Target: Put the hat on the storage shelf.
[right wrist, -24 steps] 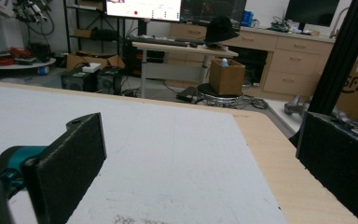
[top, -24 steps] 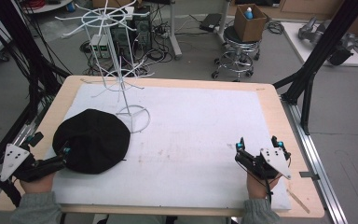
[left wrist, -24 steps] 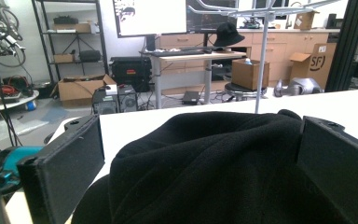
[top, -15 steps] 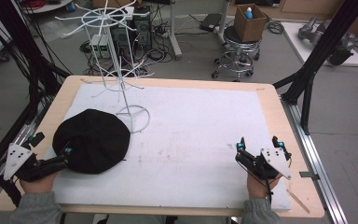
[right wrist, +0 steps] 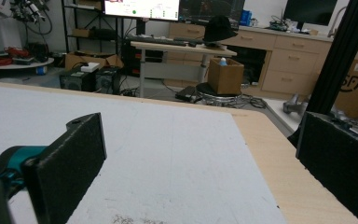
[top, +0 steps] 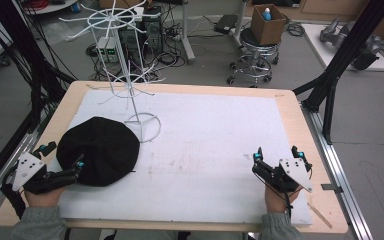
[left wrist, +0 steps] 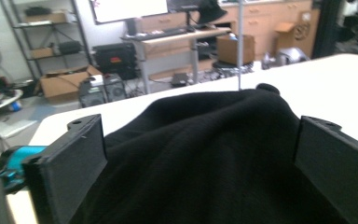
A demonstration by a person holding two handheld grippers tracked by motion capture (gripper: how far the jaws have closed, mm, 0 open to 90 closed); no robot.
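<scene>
A black fabric hat [top: 100, 149] lies flat at the left of the white mat [top: 215, 145]. My left gripper [top: 65, 156] reaches in from the left, its jaws set wide with the hat's near edge between them. In the left gripper view the hat [left wrist: 205, 154] bulges up between the two black pads [left wrist: 74, 158] of the left gripper [left wrist: 200, 128]; no squeeze shows. My right gripper [top: 278, 154] rests near the front right of the mat, open. In the right gripper view that right gripper [right wrist: 200, 126] has nothing between its pads.
A white wire rack [top: 125, 55] stands on a ring base [top: 144, 126] just behind and right of the hat. The wooden table edge [top: 300, 125] runs along the right. Black frame posts flank both sides; a stool [top: 257, 55] with a box stands beyond the table.
My left gripper has crept a little to the right, further over the hat's near edge. The right gripper and the hat have stayed put.
</scene>
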